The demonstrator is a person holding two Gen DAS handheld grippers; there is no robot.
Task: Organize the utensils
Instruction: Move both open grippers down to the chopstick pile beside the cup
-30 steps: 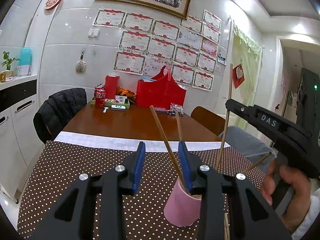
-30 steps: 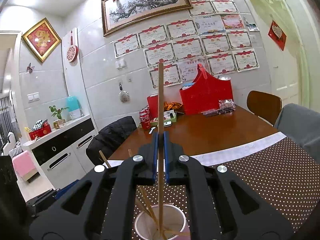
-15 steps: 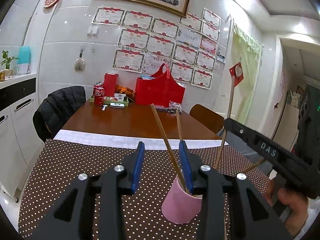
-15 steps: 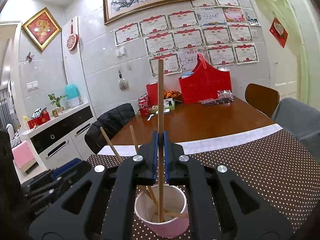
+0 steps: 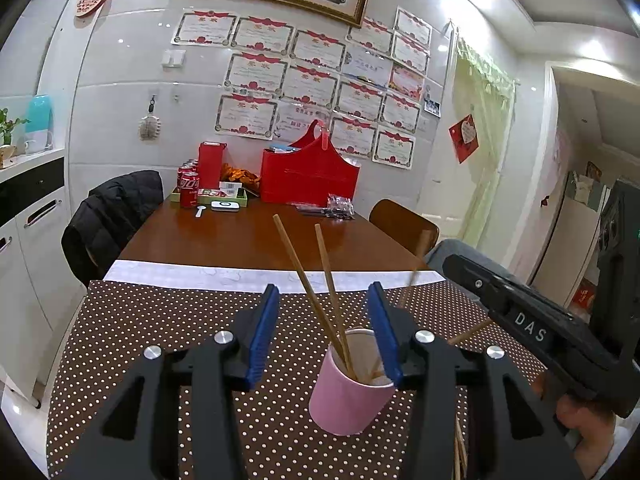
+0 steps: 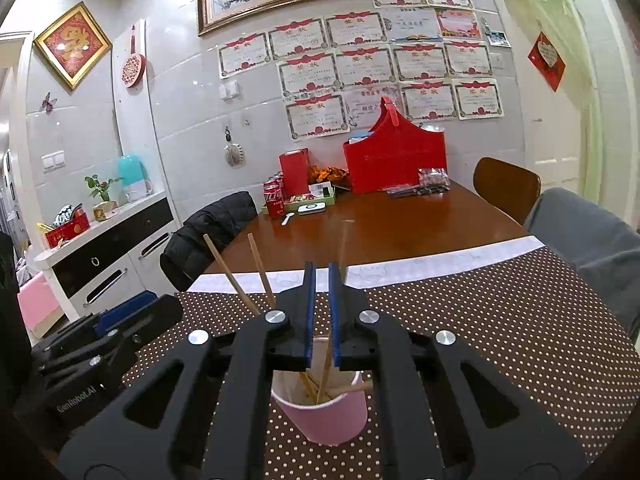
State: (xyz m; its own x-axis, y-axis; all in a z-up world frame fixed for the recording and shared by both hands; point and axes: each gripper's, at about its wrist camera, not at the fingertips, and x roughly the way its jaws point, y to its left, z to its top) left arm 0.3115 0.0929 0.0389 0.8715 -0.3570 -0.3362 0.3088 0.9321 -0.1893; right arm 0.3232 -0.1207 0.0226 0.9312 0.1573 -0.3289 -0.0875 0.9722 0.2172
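A pink cup (image 5: 347,396) stands on the brown dotted tablecloth (image 5: 160,328) and holds several wooden chopsticks (image 5: 308,284). It also shows in the right wrist view (image 6: 328,412). My left gripper (image 5: 322,332) is open, its jaws straddling the cup's rim and chopsticks without touching them. My right gripper (image 6: 321,312) hovers just above the cup with its jaws slightly apart; a blurred chopstick (image 6: 329,364) leans loose in the gap, its lower end in the cup. The right gripper's body (image 5: 532,332) appears at the right in the left wrist view.
Beyond the cloth the wooden table (image 5: 240,240) carries a red basket (image 5: 310,178), cola cans (image 5: 189,190) and a tray. A chair with a black jacket (image 5: 112,216) stands left, another chair (image 5: 404,228) right. More chopsticks (image 5: 460,452) lie by the cup.
My right gripper has loosened its jaws and the chopstick it held has dropped into the cup, tilting right. The left gripper has opened wider around the cup.
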